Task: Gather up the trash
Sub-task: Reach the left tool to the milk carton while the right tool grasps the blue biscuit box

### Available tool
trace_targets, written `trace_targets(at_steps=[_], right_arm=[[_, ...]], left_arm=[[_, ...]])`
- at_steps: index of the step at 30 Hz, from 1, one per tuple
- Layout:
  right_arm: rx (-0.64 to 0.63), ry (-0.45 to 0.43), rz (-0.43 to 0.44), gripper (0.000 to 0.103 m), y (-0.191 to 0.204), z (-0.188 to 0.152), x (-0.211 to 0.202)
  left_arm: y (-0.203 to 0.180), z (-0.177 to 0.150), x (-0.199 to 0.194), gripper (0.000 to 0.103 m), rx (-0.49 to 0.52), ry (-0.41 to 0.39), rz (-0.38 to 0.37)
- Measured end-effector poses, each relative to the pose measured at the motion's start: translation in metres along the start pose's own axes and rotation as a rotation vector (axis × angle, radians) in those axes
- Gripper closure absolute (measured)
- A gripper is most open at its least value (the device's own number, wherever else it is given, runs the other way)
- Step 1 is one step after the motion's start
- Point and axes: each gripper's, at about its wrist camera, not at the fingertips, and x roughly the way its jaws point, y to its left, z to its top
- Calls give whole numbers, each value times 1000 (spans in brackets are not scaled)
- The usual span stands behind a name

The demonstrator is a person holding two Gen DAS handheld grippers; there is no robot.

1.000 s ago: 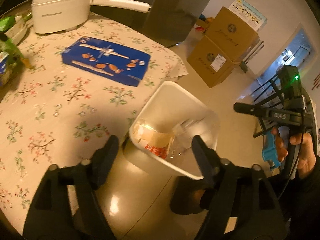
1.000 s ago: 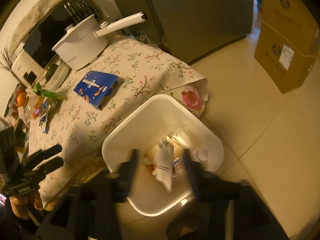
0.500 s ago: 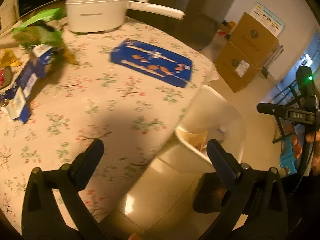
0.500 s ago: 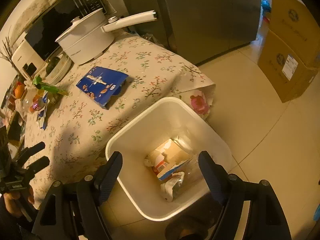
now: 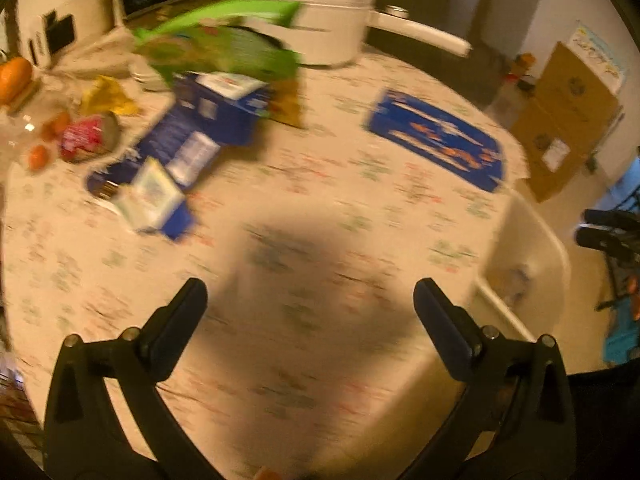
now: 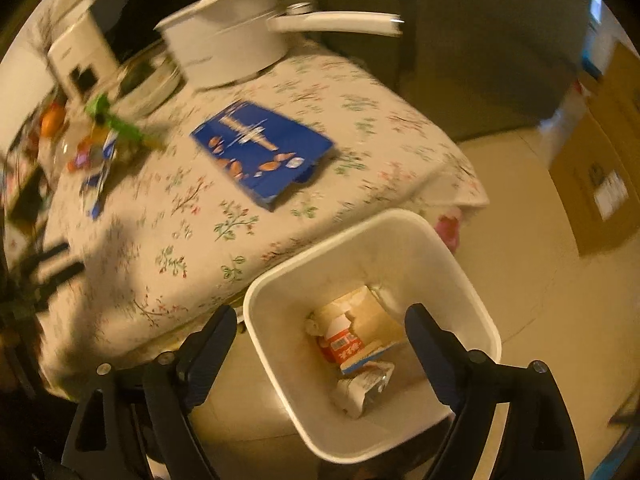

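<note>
A white trash bin stands on the floor against the table's edge, with crumpled wrappers and a red-and-white carton inside; it also shows in the left wrist view. My right gripper is open and empty above the bin. My left gripper is open and empty over the floral tablecloth. On the table lie a flat blue box, a green bag, blue cartons with white labels and a red wrapper.
A white pot with a long handle and a white appliance stand at the table's back. An orange lies far left. Cardboard boxes are stacked on the tiled floor at right.
My left gripper has swung left from the bin to over the table, bringing the trash pile into view. My right gripper opened and dropped a wrapper into the bin.
</note>
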Motion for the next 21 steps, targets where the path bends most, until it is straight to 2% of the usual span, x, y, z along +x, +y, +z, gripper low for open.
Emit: trace_targets(at_steps=[3,6,12,15,21], right_arm=[[-72,-14,13,0,13,17,7],[-156,-23,27,0,26,38,16],[-311,-28,8,0,46,74,49],[-394,-47,28,0,53,92,65],[-462,-33,36,0,51,118,94]], left_arm=[[21,13,11,1,6,-6,72],[36,23,24,1,22,-12,132],[55,38,49,1,30,-55,178],[59,40,56,1,38,-67,200],[74,46,68,1,-5,-74,219]])
